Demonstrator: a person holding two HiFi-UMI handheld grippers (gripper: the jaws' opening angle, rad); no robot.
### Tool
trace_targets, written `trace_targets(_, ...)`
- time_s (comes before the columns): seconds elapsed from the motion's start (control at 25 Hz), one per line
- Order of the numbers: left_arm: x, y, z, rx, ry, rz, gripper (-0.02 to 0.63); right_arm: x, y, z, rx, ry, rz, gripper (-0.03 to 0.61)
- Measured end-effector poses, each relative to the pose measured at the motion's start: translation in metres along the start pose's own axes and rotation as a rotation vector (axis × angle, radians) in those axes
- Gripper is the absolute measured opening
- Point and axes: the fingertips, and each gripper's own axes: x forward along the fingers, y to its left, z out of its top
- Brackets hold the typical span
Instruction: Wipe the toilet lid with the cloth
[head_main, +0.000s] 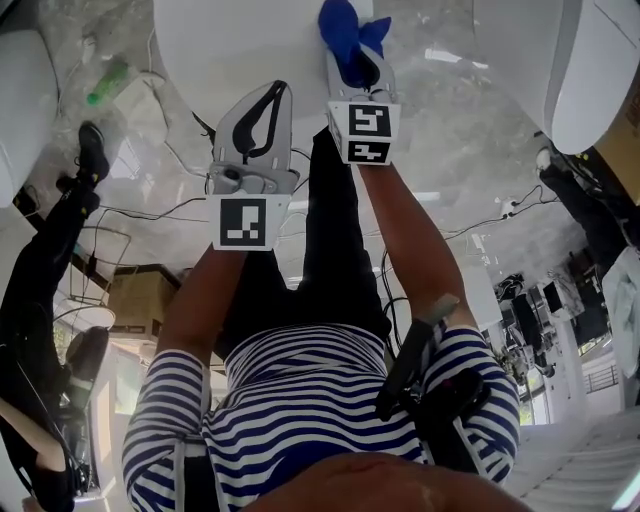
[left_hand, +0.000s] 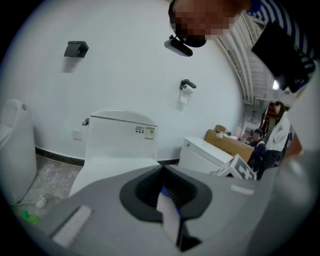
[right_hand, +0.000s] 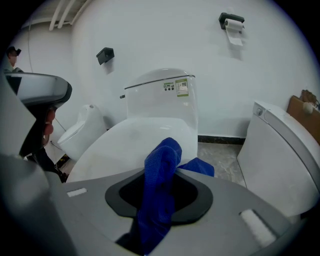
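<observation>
I see a room with a white wall (left_hand: 125, 75) and a grey marbled floor (head_main: 470, 120), with several white toilets standing in a row. The one in front of me has its cistern (right_hand: 160, 95) against the wall and its toilet lid (right_hand: 135, 145) down. Another toilet (right_hand: 280, 155) sits close on its right.

My left gripper (head_main: 268, 100) hangs beside the lid's near edge, jaws together on nothing. My right gripper (right_hand: 160, 175) is clamped on the blue cloth (right_hand: 160, 190), which bunches up out of the jaws over the near part of the lid. A paper holder (right_hand: 231, 22) is fixed to the wall, and a green bottle (head_main: 105, 85) lies on the floor.

The head view cuts the lid off at the top. The cloth covers the right jaw tips there. I cannot tell whether the cloth touches the lid.
</observation>
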Motion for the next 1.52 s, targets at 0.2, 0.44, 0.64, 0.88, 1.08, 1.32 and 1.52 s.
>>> trace_targets(0.2, -0.009, 0.013, -0.008, 0.003, 0.019, 0.022, 0.002, 0.004, 0.015, 0.001, -0.010, 0.001, 0.017, 0.115)
trace_targets(0.44, -0.032, 0.044, -0.013, -0.015, 0.020, 0.067, 0.002, 0.013, 0.061, 0.007, -0.031, -0.001, 0.063, 0.115)
trace_targets(0.64, -0.055, 0.078, -0.014, -0.039, 0.001, 0.112, 0.002, 0.023, 0.106, 0.014, -0.065, 0.004, 0.106, 0.115)
trace_targets(0.88, -0.085, 0.118, -0.022, -0.058, -0.003, 0.154, 0.002, 0.039, 0.164, 0.020, -0.100, 0.005, 0.159, 0.115)
trace_targets(1.08, -0.108, 0.151, -0.028, -0.077, -0.006, 0.200, 0.002, 0.050, 0.209, 0.022, -0.131, 0.010, 0.199, 0.115)
trace_targets(1.32, -0.127, 0.181, -0.031, -0.091, -0.030, 0.233, 0.002, 0.064, 0.255, 0.022, -0.156, 0.019, 0.243, 0.115)
trace_targets(1.52, -0.142, 0.201, -0.038, -0.105, -0.020, 0.255, 0.002, 0.072, 0.287, 0.020, -0.175, 0.027, 0.276, 0.115)
